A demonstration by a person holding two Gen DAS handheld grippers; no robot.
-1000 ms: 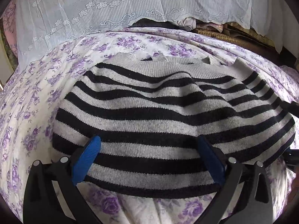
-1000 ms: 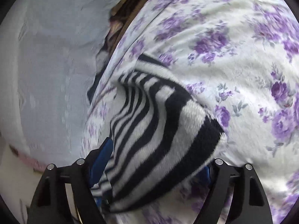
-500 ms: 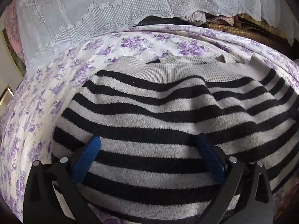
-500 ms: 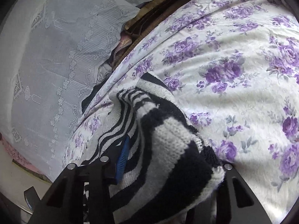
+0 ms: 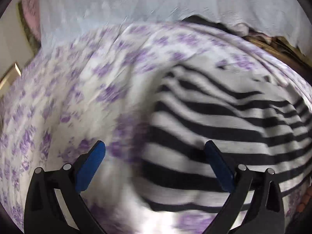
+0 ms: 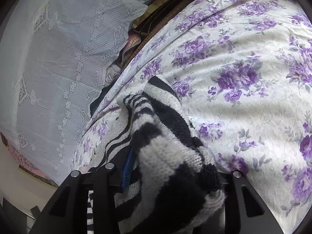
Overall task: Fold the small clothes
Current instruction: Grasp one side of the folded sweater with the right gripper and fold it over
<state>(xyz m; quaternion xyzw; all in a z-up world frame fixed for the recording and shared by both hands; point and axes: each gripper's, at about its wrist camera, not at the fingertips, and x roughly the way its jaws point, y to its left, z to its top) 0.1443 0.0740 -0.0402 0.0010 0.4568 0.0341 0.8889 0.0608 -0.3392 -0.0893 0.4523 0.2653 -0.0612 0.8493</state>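
Note:
A black-and-grey striped knit sweater [image 5: 224,124] lies on a bedspread with purple flowers [image 5: 64,101]. My left gripper [image 5: 155,154] is open and empty above the sweater's left edge; its right finger is over the stripes, its left finger over the bedspread. This view is blurred by motion. In the right wrist view, my right gripper [image 6: 171,167] is shut on a bunched part of the sweater [image 6: 167,156], which drapes over the fingers and hides the right pad. The rest of the sweater trails back toward the lace.
A white lace cloth [image 6: 58,58] hangs behind the bed and also shows in the left wrist view [image 5: 117,5]. Dark and brown fabrics [image 6: 156,17] lie piled under the lace at the bed's far edge. The flowered bedspread [image 6: 243,78] spreads to the right.
My left gripper has swung left, off the middle of the sweater to its left edge. My right gripper has closed further on the bunched sweater and lifted it slightly.

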